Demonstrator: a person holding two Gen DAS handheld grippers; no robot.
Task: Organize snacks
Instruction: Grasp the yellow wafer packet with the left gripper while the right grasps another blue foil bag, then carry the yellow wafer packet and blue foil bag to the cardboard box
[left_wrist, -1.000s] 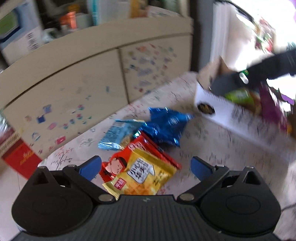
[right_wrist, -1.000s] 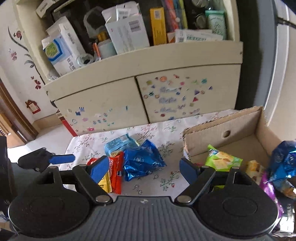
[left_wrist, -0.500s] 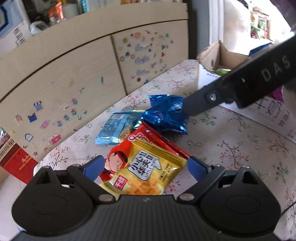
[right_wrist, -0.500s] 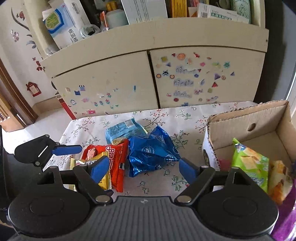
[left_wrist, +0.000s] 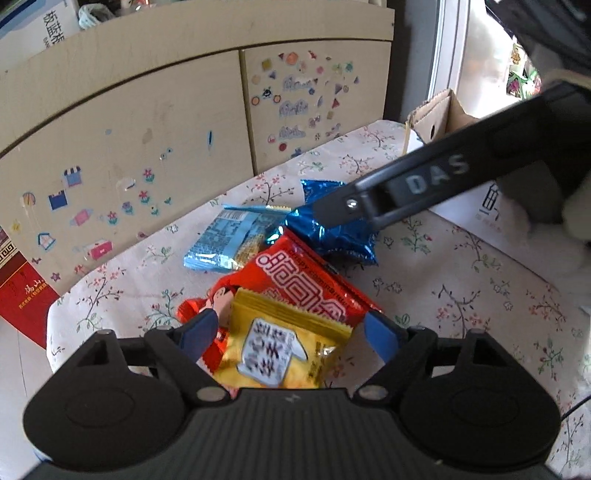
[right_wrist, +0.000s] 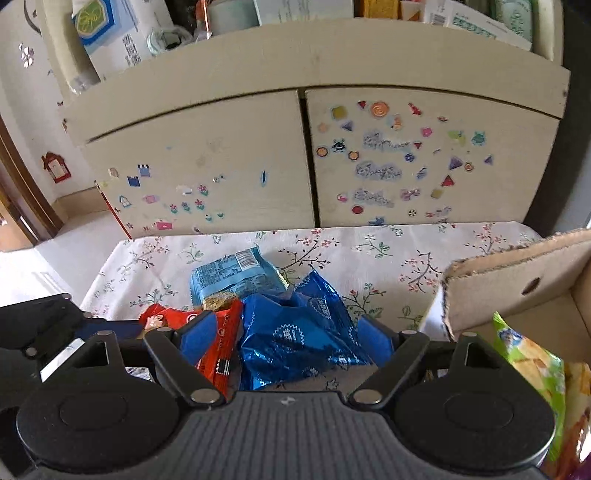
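Left tongs (left_wrist: 290, 334): jaws closing, with the yellow pack (left_wrist: 273, 350) between the blue pads. The pads stand just beside its two side edges; contact cannot be confirmed. The yellow pack lies on top of the red pack (left_wrist: 306, 280), nearest the left camera.

Right tongs (right_wrist: 286, 332): jaws wide, not pressing on anything. The dark blue pack (right_wrist: 295, 332) lies between the pads, crumpled, resting on the bench (right_wrist: 388, 251). The left pad sits over the edge of the red pack; the right pad is just beside the dark blue pack's right edge.

Beyond the dark blue pack, touching it, lies the light blue pack (right_wrist: 232, 277), flat on the floral cloth.

To the right stands the cardboard box (right_wrist: 517, 273), open at the top. Inside, a green pack (right_wrist: 532, 365) leans near the front wall, with further packs beside it, partly cut off.

In the left view, one finger of the right tongs reaches across above the dark blue pack.

Behind the bench stands a cabinet (right_wrist: 221, 155) with stickers on both doors.
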